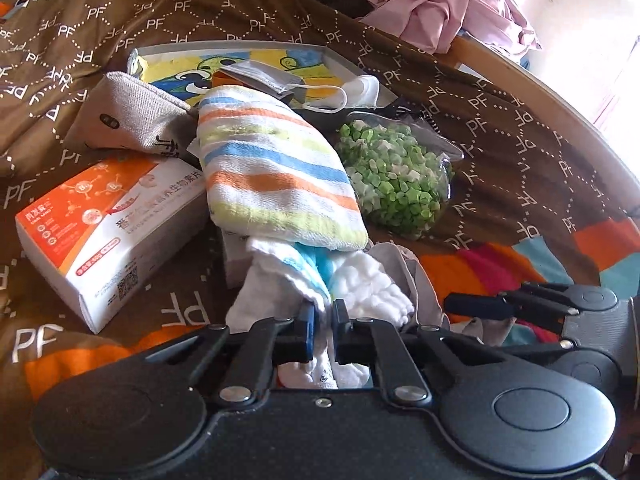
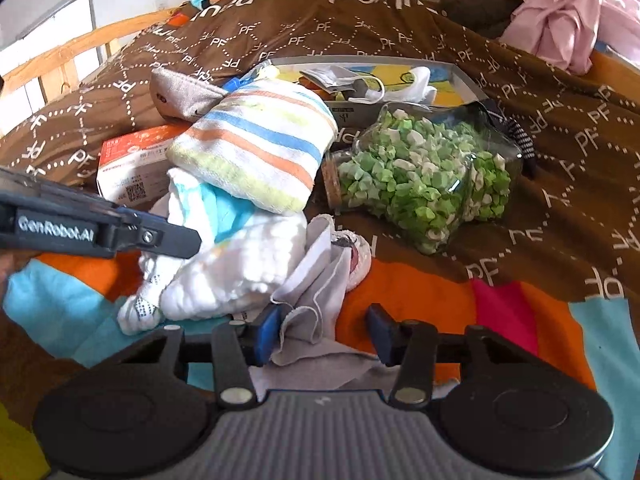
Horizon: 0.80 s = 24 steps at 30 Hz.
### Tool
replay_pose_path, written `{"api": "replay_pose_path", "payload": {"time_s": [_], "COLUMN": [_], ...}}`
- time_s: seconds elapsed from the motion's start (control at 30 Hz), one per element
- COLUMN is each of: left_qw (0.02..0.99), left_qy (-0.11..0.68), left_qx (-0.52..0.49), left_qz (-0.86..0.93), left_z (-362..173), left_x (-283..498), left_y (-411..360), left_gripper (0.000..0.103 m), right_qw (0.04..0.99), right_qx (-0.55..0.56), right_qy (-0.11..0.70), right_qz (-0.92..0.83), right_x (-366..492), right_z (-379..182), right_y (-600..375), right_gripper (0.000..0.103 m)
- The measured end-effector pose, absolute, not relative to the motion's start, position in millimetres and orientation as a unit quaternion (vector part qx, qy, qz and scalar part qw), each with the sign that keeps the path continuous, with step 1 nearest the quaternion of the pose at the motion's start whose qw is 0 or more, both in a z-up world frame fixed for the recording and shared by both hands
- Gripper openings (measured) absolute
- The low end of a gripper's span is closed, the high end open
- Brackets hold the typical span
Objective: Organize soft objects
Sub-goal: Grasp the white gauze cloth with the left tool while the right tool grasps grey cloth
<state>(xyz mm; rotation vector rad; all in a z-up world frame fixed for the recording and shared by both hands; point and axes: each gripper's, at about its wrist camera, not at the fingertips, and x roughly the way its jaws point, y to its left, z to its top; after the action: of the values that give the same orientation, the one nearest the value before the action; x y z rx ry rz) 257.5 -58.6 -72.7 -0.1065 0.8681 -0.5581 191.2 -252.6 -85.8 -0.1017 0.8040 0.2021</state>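
White quilted cloth [image 1: 372, 296]: nearest thing in the heap, on the bedspread [image 1: 160, 24]; the left gripper [image 1: 323, 312] has its jaws nearly together, pinching a fold of it.
Risk at that pinch: the hold looks to be on a thin edge only, so a pull may let the fold slip free or drag the whole heap.
Grey cloth [image 2: 316, 280]: lies crumpled just beside the white one, between the half-open jaws of the right gripper [image 2: 326, 330]; the left pad [image 2: 266, 330] touches it, the other stands clear, so nothing is gripped.
Risk there: closing now may catch only a loose corner, or a fold of the white cloth too.
Striped towel [image 1: 276, 168]: folded, resting on the far end of the white cloth and on the orange-and-white box [image 1: 108, 220].
Risk above: lifting the white cloth is likely to tip the towel off and unfold it.
Bag of green pieces [image 2: 428, 176]: just beside the towel; a sliding towel could nudge it.
Tray [image 1: 256, 46]: farthest, holding face masks [image 1: 316, 88]; probably where the soft things go.
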Motion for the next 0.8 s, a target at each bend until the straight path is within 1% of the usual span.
{"api": "replay_pose_path", "payload": {"time_s": [0.03,0.1,0.17,0.2,0.27,0.43,0.47,0.53,0.8], "left_qw": [0.869,0.87,0.871,0.871,0.871,0.876,0.88,0.885,0.898], "left_qy": [0.415,0.415,0.416,0.416,0.415,0.401,0.394,0.386,0.362], "left_qx": [-0.051,-0.054,-0.058,-0.059,-0.065,-0.073,-0.07,-0.061,-0.067], "left_qz": [-0.267,-0.262,-0.255,-0.254,-0.254,-0.257,-0.255,-0.251,-0.243], "left_z": [-71.9,-70.8,-70.6,-70.9,-71.9,-68.2,-65.8,-62.4,-51.0], "left_x": [256.4,255.5,254.4,253.5,251.8,242.4,239.4,234.2,205.0], "left_y": [-58.1,-56.8,-55.3,-55.1,-54.9,-55.5,-55.4,-54.5,-47.2], "left_gripper": [0.007,0.005,0.004,0.004,0.004,0.003,0.003,0.003,0.003], "right_qw": [0.914,0.913,0.912,0.913,0.912,0.915,0.917,0.922,0.942], "right_qx": [-0.054,-0.053,-0.049,-0.052,-0.057,-0.052,-0.054,-0.054,-0.041], "right_qy": [0.391,0.39,0.391,0.39,0.39,0.385,0.381,0.37,0.318], "right_qz": [0.099,0.103,0.111,0.112,0.111,0.105,0.104,0.101,0.095], "right_x": [192.0,192.8,192.5,191.6,190.7,188.0,185.9,181.3,166.3], "right_z": [-87.1,-88.2,-87.8,-87.5,-87.0,-83.0,-81.2,-77.2,-57.2], "right_y": [-251.5,-251.1,-250.3,-249.2,-248.3,-251.4,-251.3,-252.2,-258.1], "right_gripper": [0.052,0.044,0.031,0.029,0.021,0.009,0.007,0.007,0.007]}}
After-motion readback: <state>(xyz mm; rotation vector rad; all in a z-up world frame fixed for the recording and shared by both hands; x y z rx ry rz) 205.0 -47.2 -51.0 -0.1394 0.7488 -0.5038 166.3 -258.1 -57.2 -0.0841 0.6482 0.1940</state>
